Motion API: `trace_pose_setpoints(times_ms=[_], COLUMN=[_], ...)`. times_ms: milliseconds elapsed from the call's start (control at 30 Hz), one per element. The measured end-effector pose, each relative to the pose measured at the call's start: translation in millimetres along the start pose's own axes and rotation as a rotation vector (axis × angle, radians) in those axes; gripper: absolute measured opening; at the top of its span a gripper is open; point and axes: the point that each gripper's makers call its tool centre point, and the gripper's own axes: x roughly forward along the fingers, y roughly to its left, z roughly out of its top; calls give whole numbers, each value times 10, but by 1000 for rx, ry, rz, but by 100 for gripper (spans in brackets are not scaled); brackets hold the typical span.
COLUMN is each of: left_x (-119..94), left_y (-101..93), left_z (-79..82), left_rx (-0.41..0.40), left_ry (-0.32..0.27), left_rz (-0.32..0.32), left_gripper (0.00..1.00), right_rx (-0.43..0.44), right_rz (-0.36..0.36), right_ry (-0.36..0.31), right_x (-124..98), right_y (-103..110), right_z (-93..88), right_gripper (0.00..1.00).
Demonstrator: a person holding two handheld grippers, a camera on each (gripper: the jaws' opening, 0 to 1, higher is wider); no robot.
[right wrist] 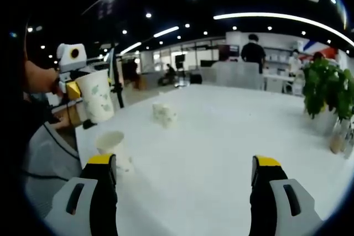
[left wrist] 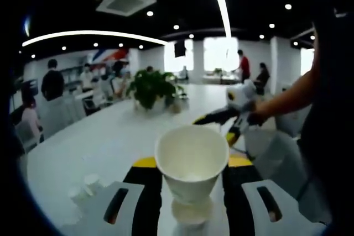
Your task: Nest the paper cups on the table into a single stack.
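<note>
Cup (left wrist: 191, 168) clamped in left tool (left wrist: 191, 183), mouth toward camera, axis along jaws; right tool (right wrist: 185, 178) wide.

No text, label, brand or number can be read in either view. The paper cup (right wrist: 96, 95) held up to the left of the right tongs carries a faint printed pattern, too blurred to tell whether it includes any lettering.

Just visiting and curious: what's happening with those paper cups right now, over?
Left gripper shut on a paper cup, held above the table. Right gripper open. Loose cups on the table, nothing blocking them.
</note>
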Motion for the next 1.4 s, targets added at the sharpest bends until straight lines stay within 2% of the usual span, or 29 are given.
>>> trace_pose_setpoints(times_ms=[633,1100,1400], left_x=[33,66,108], left_y=[24,15,-5], left_z=[-134,-241,-382], left_rx=[-14,-26,-21], left_ry=[1,-1,13], left_rz=[10,17,23], left_gripper=[41,40,40], right_rx=[1,7,10], right_rz=[-1,-4,-9], right_ry=[1,7,9], right_x=[-4,-33,-52], right_y=[-11,-2,-5], right_z=[12,-49,-62], right_gripper=[100,100,100])
